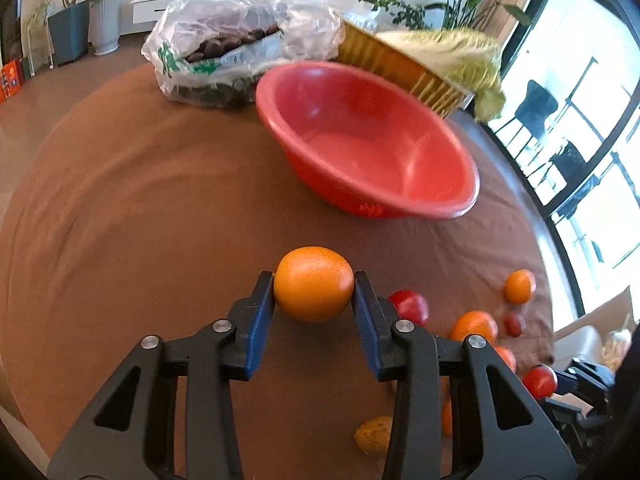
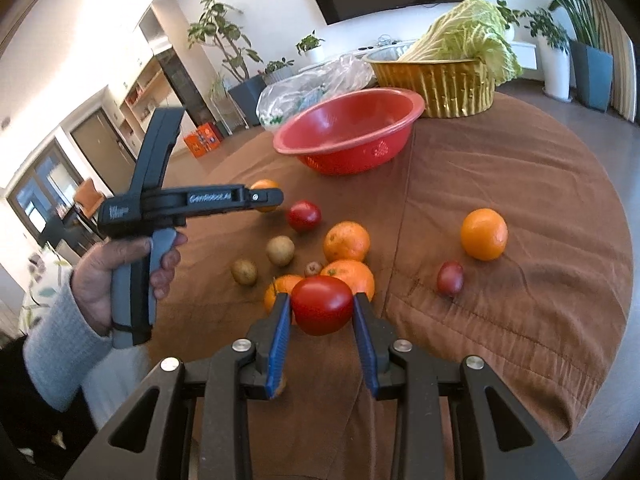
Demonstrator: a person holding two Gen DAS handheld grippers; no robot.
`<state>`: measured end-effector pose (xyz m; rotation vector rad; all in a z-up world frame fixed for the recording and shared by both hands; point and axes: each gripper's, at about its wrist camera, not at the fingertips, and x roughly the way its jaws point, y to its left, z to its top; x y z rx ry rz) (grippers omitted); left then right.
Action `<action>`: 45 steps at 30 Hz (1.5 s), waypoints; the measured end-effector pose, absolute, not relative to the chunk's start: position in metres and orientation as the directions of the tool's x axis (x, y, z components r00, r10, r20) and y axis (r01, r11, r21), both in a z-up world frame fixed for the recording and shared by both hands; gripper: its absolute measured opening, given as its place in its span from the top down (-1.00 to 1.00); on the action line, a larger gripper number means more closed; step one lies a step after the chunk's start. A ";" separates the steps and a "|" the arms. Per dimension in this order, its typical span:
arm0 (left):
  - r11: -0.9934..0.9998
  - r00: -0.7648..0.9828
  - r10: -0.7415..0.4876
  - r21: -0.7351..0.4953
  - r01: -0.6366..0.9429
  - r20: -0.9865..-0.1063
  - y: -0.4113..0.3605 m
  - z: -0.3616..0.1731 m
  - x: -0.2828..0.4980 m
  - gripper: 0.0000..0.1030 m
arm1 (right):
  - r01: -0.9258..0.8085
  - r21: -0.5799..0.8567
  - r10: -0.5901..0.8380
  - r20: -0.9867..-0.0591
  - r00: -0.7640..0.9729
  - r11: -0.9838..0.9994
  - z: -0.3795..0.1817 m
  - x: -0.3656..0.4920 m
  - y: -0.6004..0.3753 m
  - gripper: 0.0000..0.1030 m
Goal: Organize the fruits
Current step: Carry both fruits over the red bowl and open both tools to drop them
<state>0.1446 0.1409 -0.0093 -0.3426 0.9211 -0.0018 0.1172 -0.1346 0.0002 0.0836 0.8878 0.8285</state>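
My left gripper is shut on an orange and holds it above the brown cloth, short of the empty red bowl. In the right wrist view the left gripper shows side-on with that orange. My right gripper is shut on a red tomato, above a cluster of oranges, two kiwis and another tomato. The red bowl stands beyond them. A lone orange and a small dark red fruit lie to the right.
A gold foil basket with a napa cabbage stands behind the bowl. A clear plastic bag of dark items lies left of it. The round table has a brown cloth. Loose fruit lies at the lower right in the left wrist view.
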 end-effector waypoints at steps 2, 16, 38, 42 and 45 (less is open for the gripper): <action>0.939 0.631 -0.162 -0.316 -0.139 -0.759 0.145 0.001 0.143 0.29 | -0.598 0.416 0.688 -0.639 0.344 0.686 0.004 0.123 -0.137 0.35; 0.935 0.683 -0.202 -0.346 -0.080 -0.702 0.150 0.039 0.169 0.29 | -0.573 0.496 0.748 -0.541 0.384 0.653 0.041 0.212 -0.114 0.35; 0.963 0.692 -0.111 -0.250 -0.103 -0.713 0.146 0.041 0.208 -0.02 | -0.550 0.435 0.692 -0.559 0.456 0.713 0.044 0.273 -0.080 0.08; 0.965 0.701 -0.110 -0.245 -0.095 -0.705 0.145 0.044 0.189 -0.02 | -0.573 0.401 0.685 -0.569 0.455 0.714 0.048 0.251 -0.091 -0.01; 0.963 0.704 -0.114 -0.252 -0.095 -0.701 0.146 0.043 0.175 -0.03 | -0.599 0.361 0.674 -0.587 0.450 0.715 0.045 0.224 -0.102 -0.10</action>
